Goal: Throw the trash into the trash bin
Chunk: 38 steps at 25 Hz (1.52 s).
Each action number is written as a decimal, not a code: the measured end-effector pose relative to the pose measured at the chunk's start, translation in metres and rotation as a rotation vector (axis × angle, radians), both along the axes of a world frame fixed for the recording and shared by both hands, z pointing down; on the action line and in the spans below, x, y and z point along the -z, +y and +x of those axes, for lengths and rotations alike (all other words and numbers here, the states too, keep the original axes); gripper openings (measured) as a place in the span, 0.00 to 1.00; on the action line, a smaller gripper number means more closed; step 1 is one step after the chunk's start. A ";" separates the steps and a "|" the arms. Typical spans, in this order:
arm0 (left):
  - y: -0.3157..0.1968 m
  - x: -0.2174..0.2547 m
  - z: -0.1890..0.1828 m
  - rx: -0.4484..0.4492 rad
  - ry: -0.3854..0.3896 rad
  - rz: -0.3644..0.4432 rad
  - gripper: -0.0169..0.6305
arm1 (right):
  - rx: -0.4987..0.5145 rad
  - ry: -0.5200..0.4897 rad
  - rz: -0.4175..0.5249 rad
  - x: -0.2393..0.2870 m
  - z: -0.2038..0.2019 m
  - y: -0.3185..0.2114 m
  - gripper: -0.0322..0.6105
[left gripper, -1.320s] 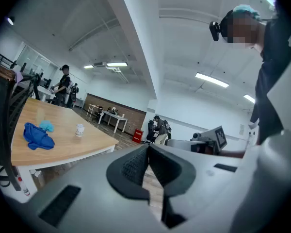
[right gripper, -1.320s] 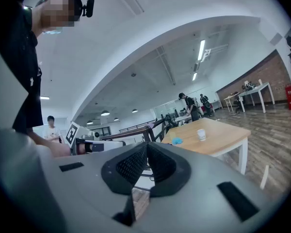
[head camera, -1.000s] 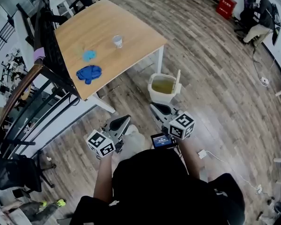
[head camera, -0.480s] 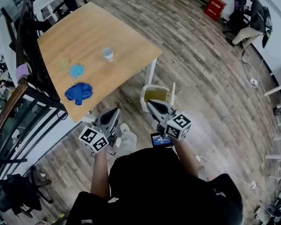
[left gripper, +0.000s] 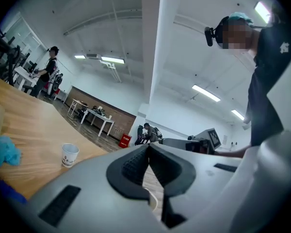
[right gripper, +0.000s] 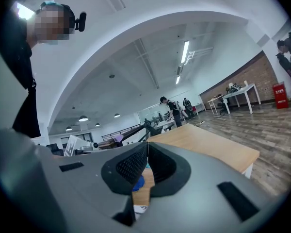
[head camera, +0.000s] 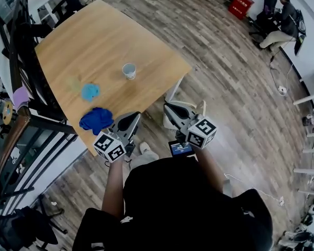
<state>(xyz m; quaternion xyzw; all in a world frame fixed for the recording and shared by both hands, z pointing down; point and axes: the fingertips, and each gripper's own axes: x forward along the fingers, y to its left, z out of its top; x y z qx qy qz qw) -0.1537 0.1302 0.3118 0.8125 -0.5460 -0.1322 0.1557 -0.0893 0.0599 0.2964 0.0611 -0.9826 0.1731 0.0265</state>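
On the wooden table stand a white paper cup, a light-blue crumpled wad and a dark-blue crumpled piece near the front edge. A white trash bin sits on the floor by the table's near corner, mostly hidden behind my right gripper. My left gripper hovers at the table's front edge, just right of the dark-blue piece, shut and empty. My right gripper is held over the bin, also shut with nothing in it. The cup and light-blue wad show in the left gripper view.
A black railing runs along the table's left side. A person sits at the far right near a red box. Cables trail over the wood floor at the right. Other white tables stand at the back.
I have walked up to the table: both grippers moved forward, the left one reaching the table's front edge, the right one coming over the bin. Both stayed shut.
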 end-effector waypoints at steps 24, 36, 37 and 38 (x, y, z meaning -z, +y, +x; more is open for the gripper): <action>-0.113 -0.048 -0.065 0.140 -0.048 -0.079 0.04 | 0.029 0.082 -0.081 -0.036 -0.050 -0.106 0.05; -0.211 -0.186 -0.161 0.128 -0.709 -0.483 0.41 | -0.035 0.135 -0.178 -0.070 -0.028 -0.127 0.05; -0.212 -0.195 -0.160 0.106 -0.732 -0.506 0.41 | -0.039 0.137 -0.184 -0.073 -0.027 -0.128 0.05; -0.212 -0.202 -0.159 0.088 -0.766 -0.520 0.41 | -0.045 0.140 -0.190 -0.075 -0.024 -0.128 0.05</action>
